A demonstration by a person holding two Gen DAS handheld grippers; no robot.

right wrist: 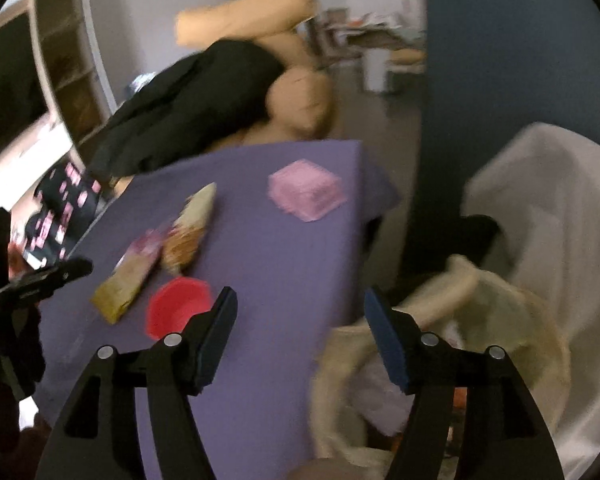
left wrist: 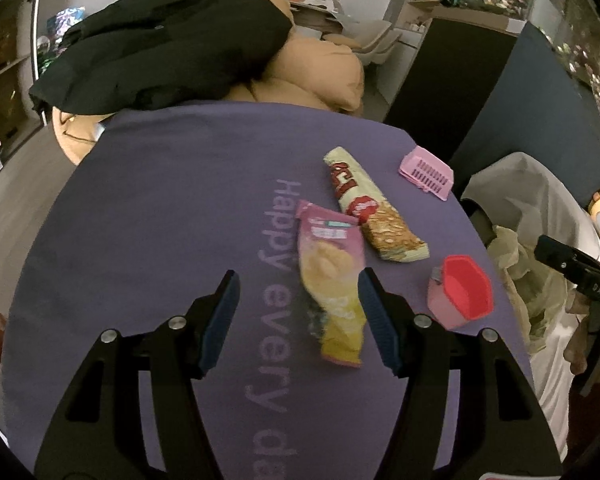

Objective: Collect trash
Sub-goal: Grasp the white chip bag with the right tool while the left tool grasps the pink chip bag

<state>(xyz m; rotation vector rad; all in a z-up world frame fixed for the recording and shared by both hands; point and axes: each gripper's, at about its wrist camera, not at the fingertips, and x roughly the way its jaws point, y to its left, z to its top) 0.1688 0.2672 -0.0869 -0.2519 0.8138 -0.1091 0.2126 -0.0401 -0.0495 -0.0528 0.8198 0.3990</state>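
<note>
- Two snack wrappers lie on the purple desk (left wrist: 160, 208): a pink-yellow wrapper (left wrist: 332, 284) and a cream wrapper (left wrist: 370, 208) just beyond it.
- Left tongs (left wrist: 298, 312) gape, empty, the pink-yellow wrapper between the jaws, seemingly untouched.
- Right tongs (right wrist: 300, 336) wide open, empty, over the desk's right edge beside a lined bin (right wrist: 500, 320).
- One red cup (left wrist: 462, 292), one pink lid (left wrist: 426, 173).

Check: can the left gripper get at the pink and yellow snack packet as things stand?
Probably yes. The left gripper is open, the snack packet lies flat just ahead by its right finger, and nothing covers it.
</note>
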